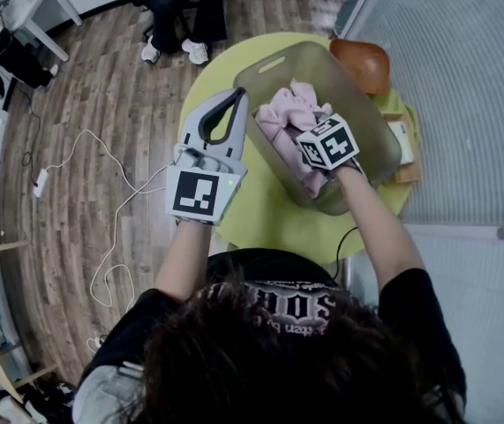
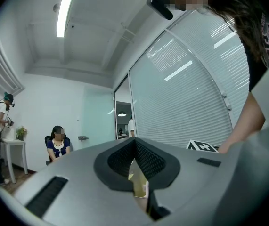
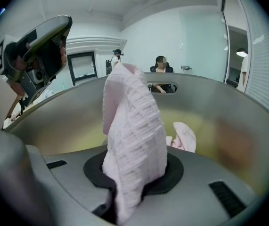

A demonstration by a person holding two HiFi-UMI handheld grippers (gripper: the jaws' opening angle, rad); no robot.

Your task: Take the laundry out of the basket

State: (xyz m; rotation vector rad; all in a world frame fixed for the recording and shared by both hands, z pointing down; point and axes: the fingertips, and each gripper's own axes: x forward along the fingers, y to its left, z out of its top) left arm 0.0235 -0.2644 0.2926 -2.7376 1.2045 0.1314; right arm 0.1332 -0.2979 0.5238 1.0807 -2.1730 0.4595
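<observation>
Barely begun: the right gripper (image 3: 134,185) pinches a pink waffle-knit cloth (image 3: 133,126), not yet out of the translucent laundry basket (image 1: 274,64) at the head view's upper centre-right. Another pink piece (image 3: 185,136) lies inside. The left gripper (image 2: 135,145), jaws pressed together and empty, hangs at the basket's left.

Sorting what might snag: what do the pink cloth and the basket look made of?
Pink cloth: soft matte fabric, probably knitted or woven; ribbed, waffle-like texture and limp folds. Basket: likely plastic, smooth, smoky and semi-translucent; the yellow-green table tints its wall.
</observation>
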